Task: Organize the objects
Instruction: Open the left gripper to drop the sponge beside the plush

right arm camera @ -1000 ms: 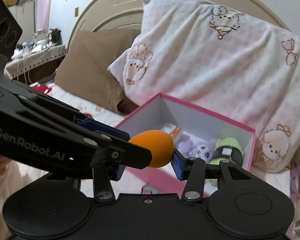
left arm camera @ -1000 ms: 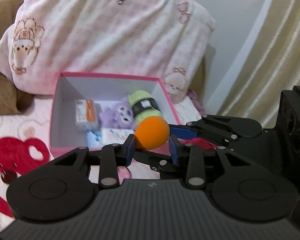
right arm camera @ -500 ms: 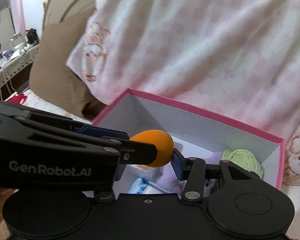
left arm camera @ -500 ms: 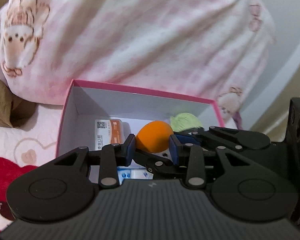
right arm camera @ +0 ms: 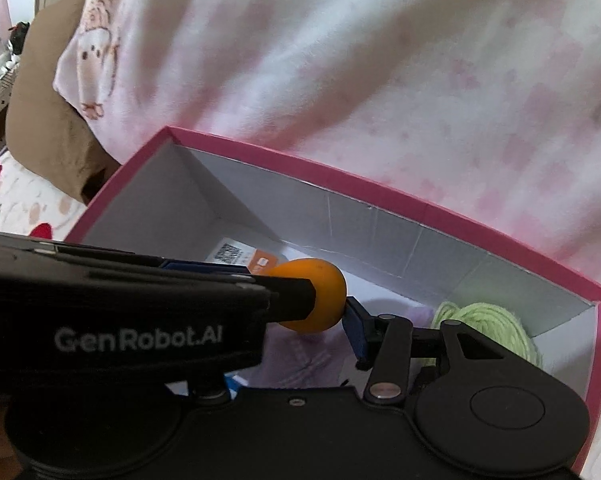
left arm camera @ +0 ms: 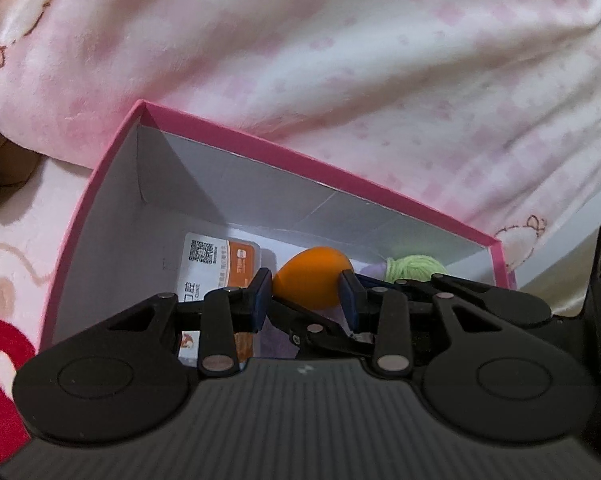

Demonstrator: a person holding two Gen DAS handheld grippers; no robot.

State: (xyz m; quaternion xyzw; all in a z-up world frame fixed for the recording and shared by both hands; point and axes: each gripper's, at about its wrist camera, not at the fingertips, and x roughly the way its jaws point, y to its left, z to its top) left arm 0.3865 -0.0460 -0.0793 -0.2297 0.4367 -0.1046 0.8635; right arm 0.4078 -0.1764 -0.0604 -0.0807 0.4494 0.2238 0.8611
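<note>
An orange egg-shaped ball [left arm camera: 308, 284] hangs inside the open top of a pink box [left arm camera: 300, 160] with white walls. My left gripper [left arm camera: 304, 294] is shut on it, a blue pad pressing each side. From the right, the right gripper's fingers [left arm camera: 324, 330] reach the same ball. In the right wrist view the ball [right arm camera: 326, 300] sits in my right gripper [right arm camera: 314, 312]; its right pad touches the ball, and the left gripper's body [right arm camera: 140, 320] hides its other pad. Below lie an orange-and-white packet [left arm camera: 220, 264], green yarn [right arm camera: 496, 324] and a purple item [right arm camera: 296, 356].
A pink-and-white blanket [left arm camera: 340, 60] bulges right behind the box's far wall [right arm camera: 340, 176]. A brown pillow [right arm camera: 48, 120] lies at the left. The box stands on a bed sheet with red hearts [left arm camera: 0, 340].
Both grippers carried the orange ball forward and down, from in front of the box to inside its open top. The box now fills much more of both views.
</note>
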